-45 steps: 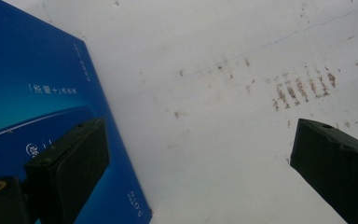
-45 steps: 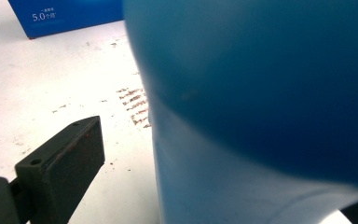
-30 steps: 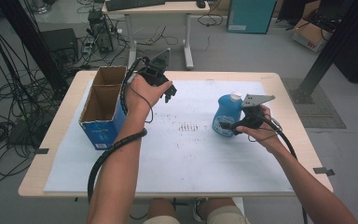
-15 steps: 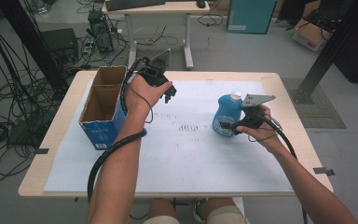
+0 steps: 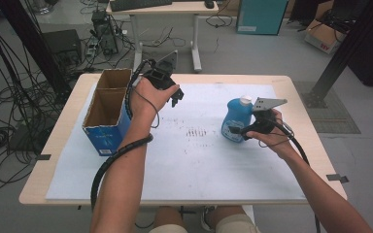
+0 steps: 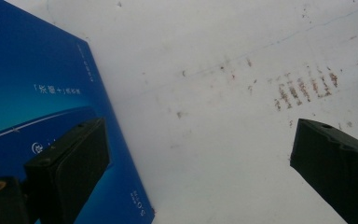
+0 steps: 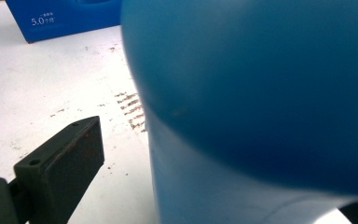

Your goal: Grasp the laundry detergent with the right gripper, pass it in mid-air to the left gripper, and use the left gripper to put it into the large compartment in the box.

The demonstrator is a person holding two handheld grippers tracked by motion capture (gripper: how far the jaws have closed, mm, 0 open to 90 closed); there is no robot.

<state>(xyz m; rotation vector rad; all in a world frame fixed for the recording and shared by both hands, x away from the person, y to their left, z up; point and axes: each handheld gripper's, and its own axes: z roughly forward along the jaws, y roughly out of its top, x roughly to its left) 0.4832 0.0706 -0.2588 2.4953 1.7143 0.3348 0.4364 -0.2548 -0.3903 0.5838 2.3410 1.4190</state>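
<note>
A blue bottle (image 5: 235,115) with a white cap stands upright on the white sheet (image 5: 184,165), right of centre. My right gripper (image 5: 239,130) is open at the bottle's lower side. In the right gripper view the bottle (image 7: 261,93) bulks between the jaws, and a gap shows beside the left fingertip (image 7: 70,154). A blue cardboard box (image 5: 108,137) with an open top stands at the left. My left gripper (image 5: 176,97) hovers just right of the box, open and holding nothing. Its jaws (image 6: 200,135) are spread wide over the sheet, with the box wall (image 6: 37,70) at the left.
Brown rub marks (image 5: 196,132) stain the sheet's middle. The wooden table's edge (image 5: 53,145) frames the sheet. Behind the table stand a desk (image 5: 165,7), floor cables (image 5: 9,111) at the left and a black post (image 5: 342,53) at the right.
</note>
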